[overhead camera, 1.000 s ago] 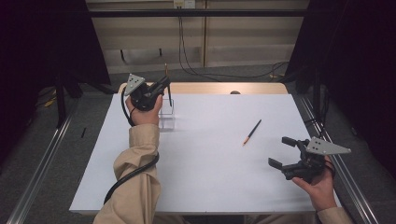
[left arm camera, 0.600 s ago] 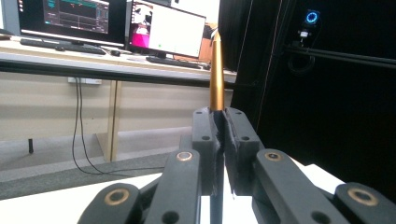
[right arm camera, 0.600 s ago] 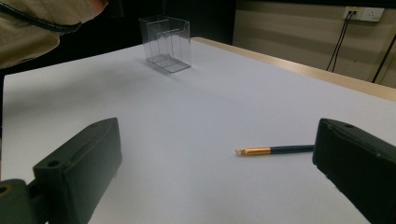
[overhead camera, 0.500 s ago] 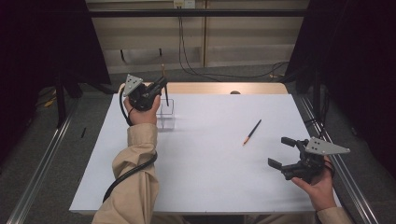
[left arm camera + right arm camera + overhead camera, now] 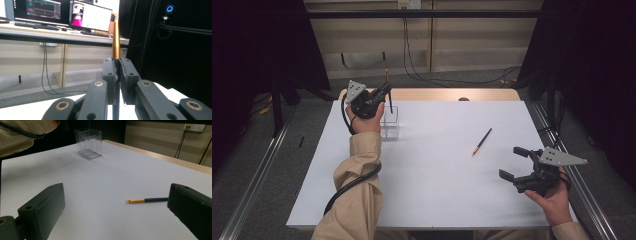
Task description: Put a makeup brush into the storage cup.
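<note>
The left gripper (image 5: 382, 95), jaws clenched on a brush (image 5: 115, 40), has drifted slightly toward the clear box (image 5: 389, 121) just below them. Right gripper (image 5: 517, 165) idles released; second brush (image 5: 147, 200) lies ahead of its jaws on the bench (image 5: 437, 165).

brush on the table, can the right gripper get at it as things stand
Probably yes: the right gripper has its jaws open, and bare table lies between it and the brush, with nothing in the way.
</note>
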The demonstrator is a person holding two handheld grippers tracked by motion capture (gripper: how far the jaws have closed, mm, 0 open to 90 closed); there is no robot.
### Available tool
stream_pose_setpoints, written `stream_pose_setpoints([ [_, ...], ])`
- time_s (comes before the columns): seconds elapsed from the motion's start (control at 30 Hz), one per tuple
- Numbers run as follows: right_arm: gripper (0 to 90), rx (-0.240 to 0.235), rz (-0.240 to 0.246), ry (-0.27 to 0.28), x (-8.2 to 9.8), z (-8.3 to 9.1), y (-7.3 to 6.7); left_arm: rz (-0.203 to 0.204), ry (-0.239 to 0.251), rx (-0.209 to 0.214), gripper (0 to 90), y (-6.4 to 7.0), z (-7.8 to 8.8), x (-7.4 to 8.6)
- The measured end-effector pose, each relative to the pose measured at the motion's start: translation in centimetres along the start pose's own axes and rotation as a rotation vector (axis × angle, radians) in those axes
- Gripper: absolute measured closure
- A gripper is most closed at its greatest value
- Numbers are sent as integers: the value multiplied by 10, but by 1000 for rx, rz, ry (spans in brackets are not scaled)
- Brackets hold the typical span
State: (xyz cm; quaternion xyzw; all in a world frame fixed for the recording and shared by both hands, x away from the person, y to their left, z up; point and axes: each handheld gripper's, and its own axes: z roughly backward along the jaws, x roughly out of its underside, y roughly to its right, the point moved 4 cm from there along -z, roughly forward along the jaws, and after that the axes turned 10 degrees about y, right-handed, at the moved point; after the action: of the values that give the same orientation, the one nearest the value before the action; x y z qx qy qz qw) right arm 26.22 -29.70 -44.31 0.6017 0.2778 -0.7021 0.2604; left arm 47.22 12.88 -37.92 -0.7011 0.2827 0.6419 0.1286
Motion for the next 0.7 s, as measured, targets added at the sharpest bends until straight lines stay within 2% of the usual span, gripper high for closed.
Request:
stream_pose_setpoints([
  [0.2,8,1,-1,2,0,1,1,-15,-1,9,839,1,-2,4],
  [0.7,8,5,0,1,0,1,1,-9,-7,-4,839,-1,-2,11],
])
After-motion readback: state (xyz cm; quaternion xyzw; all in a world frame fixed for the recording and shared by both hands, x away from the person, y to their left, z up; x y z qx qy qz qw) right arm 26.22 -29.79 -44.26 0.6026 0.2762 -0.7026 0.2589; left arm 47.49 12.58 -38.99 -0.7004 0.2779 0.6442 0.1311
